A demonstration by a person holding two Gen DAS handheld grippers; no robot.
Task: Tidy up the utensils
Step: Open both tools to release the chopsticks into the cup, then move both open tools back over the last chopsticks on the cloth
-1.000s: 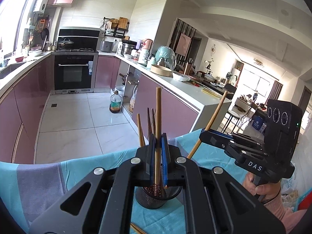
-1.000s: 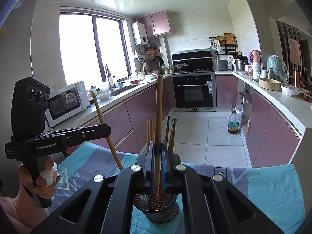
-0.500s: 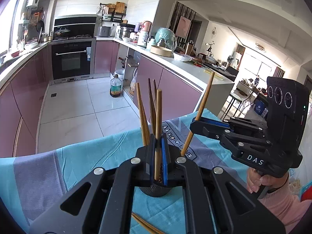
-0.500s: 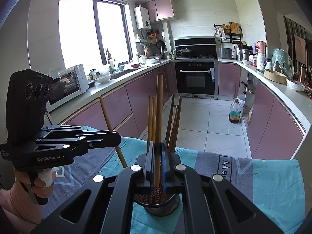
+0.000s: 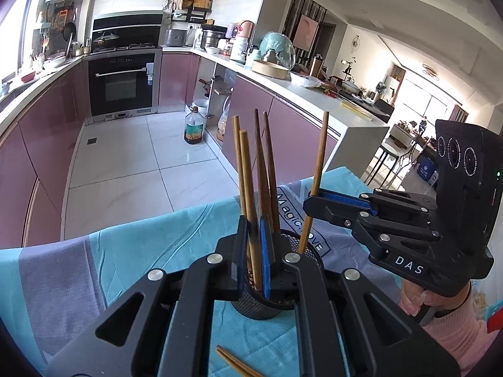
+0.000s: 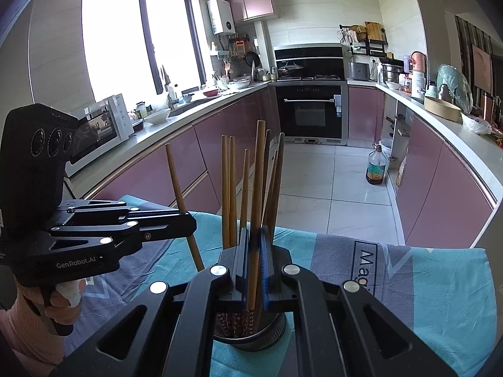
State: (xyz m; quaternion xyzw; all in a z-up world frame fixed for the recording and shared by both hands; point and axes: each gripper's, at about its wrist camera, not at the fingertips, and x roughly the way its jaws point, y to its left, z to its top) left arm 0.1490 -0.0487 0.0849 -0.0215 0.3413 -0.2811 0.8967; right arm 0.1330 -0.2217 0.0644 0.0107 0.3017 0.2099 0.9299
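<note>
1. Right now both grippers sit over a black mesh utensil holder (image 5: 261, 301) on a teal and grey cloth (image 5: 132, 251).
2. Left gripper (image 5: 254, 251): jaws clamped tight on one light wooden chopstick (image 5: 246, 172), which stands nearly upright with its lower end inside the holder.
3. Right gripper (image 6: 254, 251): jaws likewise pinched shut on a single light chopstick (image 6: 258, 169), upright, tip down in the same holder (image 6: 251, 334).
4. In the left wrist view the right gripper (image 5: 309, 201) comes in from 3 o'clock, its chopstick (image 5: 319, 157) tilted slightly, lower end at the holder's rim.
5. In the right wrist view the left gripper (image 6: 188, 223) comes in from 9 o'clock; its chopstick (image 6: 174, 179) leans toward 11 o'clock.
6. Several more chopsticks, light and dark brown (image 5: 267, 163), already stand in the holder, fanned out between the two held ones.
7. A loose pair of chopsticks (image 5: 232, 361) lies flat on the cloth at 6 o'clock of the holder, partly hidden by the left gripper body.
8. A hand (image 5: 418, 298) in a pink sleeve grips the right tool's handle.
</note>
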